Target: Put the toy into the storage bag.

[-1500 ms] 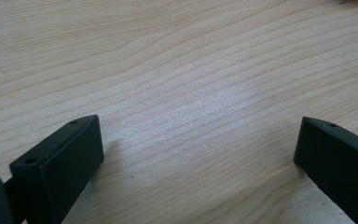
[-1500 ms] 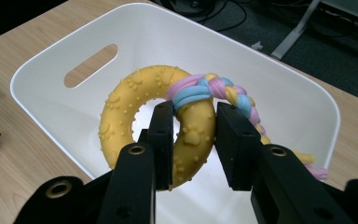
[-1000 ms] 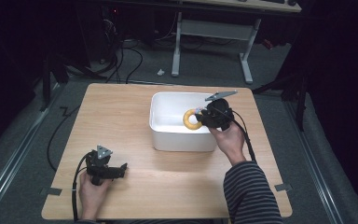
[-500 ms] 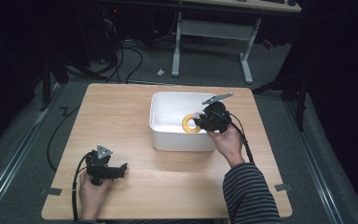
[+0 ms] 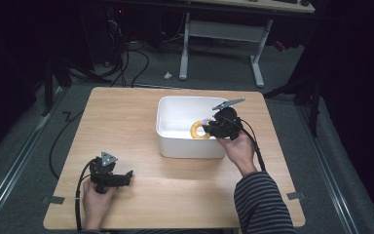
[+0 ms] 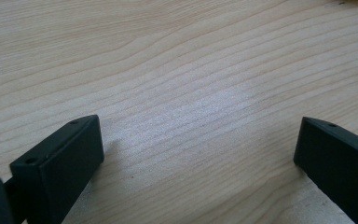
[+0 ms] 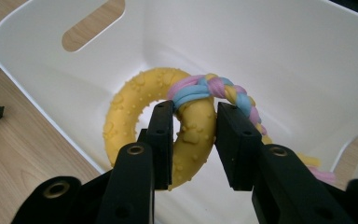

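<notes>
- The right tongs point(image 7: 193, 140) pinch the yellow ring toy point(image 7: 135, 112): in the right gripper view the two black jaws press on either side of the ring's near arc, just below where a braided rope point(image 7: 214, 91) of pink, blue and yellow strands is knotted round it.
- The ring is studded with small bumps and paw prints; it hangs tilted inside the white bin point(image 7: 270, 51), and whether it touches the bin's floor cannot be told.
- The rope trails off behind the right-hand jaw toward the bin's wall, where its end is partly hidden.
- In the high view the right tongs point(image 5: 209, 129) reach over the bin's right rim, with the ring toy point(image 5: 197, 130) against the right-hand side of the white bin point(image 5: 175, 141).
- The hand holding them comes out of a striped sleeve point(image 5: 263, 204).
- The left tongs point(image 6: 198, 154) stand spread wide, nothing between the jaws, low over bare wood grain.
- In the high view the left tongs point(image 5: 126, 175) lie near the front left corner of the worktop point(image 5: 121, 122), well apart from the bin, a cable curling off the edge behind them.
- The bin sits right of the worktop's centre, toward the far edge.
</notes>
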Tool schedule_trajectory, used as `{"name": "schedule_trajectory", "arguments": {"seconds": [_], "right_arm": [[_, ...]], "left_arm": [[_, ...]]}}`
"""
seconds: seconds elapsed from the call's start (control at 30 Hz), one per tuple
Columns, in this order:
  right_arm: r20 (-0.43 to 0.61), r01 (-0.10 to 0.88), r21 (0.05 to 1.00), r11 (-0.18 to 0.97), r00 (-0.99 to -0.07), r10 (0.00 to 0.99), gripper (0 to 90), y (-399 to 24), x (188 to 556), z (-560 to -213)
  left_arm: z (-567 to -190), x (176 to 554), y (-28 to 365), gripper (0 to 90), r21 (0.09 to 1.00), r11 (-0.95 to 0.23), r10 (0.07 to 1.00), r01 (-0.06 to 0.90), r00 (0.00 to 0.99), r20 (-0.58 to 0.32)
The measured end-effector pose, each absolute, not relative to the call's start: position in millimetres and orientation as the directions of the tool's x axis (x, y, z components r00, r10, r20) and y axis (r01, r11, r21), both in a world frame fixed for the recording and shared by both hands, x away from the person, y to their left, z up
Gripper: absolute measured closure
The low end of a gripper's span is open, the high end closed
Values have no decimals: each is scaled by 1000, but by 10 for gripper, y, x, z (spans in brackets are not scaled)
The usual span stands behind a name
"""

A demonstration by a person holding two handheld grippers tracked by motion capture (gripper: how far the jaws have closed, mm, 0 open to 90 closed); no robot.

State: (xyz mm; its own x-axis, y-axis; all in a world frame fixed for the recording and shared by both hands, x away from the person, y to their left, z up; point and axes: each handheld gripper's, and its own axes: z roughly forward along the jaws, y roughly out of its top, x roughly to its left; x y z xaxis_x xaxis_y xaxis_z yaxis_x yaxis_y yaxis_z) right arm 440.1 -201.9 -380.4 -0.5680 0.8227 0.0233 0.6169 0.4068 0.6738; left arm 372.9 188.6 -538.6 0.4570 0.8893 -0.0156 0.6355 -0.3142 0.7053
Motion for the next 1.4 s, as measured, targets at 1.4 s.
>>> {"name": "schedule_trajectory", "arguments": {"seconds": [1.4], "right_arm": [[18,562,780,276,-460,888,575,-2789,3938,-3493]], "left_arm": [[-5385,3728,1885,21,706,-313,890,635,456,-16]]}}
